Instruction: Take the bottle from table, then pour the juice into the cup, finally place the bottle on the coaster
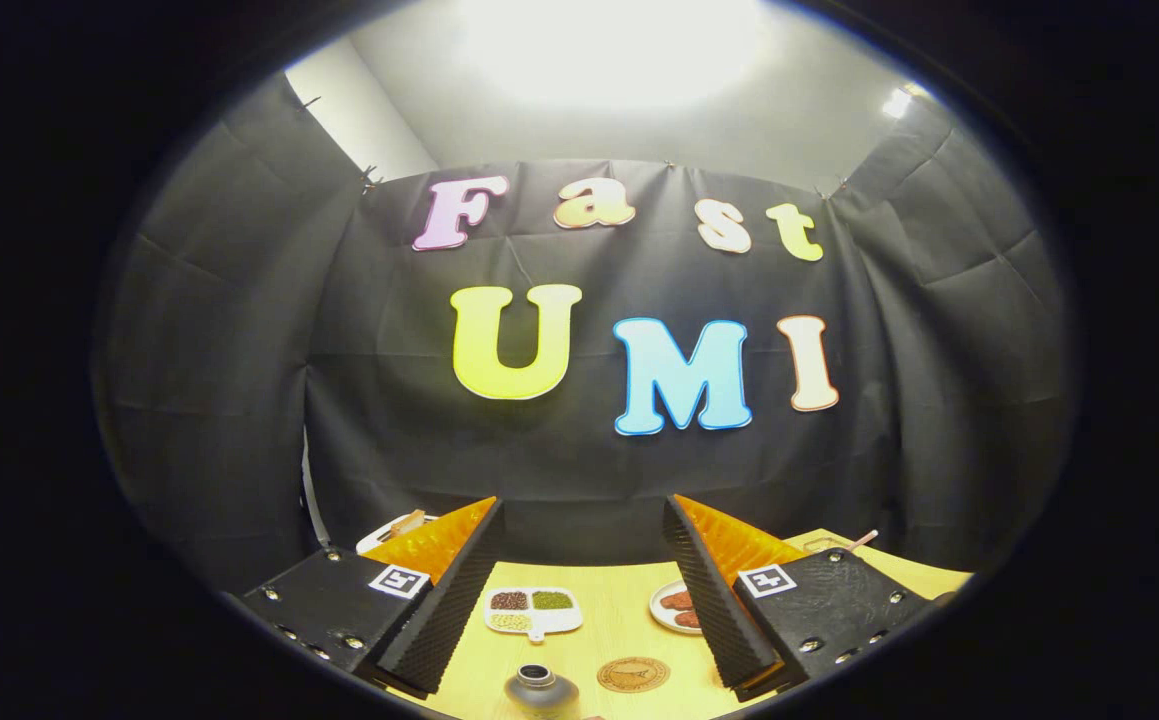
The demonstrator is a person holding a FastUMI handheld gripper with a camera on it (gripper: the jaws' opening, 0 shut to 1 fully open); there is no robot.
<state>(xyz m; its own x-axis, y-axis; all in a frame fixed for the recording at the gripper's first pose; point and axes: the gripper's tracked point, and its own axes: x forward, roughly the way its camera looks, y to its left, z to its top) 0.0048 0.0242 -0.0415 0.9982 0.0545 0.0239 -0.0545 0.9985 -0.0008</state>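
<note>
A dark grey bottle (541, 690) with an open round mouth stands on the light wooden table (614, 625), low between my fingers and a little nearer the left one. Just right of the bottle lies a round brown coaster (633, 674), flat on the table. My gripper (584, 520) is open, held high above the table, with nothing between its fingers. The left finger (449, 600) and the right finger (709, 600) stand wide apart on either side of the bottle and coaster.
Beyond the bottle sits a white divided dish (533, 611) holding dark, green and pale grains. A white plate (676, 607) with brown pieces lies beside the right finger. Another white dish (394, 528) peeks out behind the left finger. The black cloth wall closes the far side.
</note>
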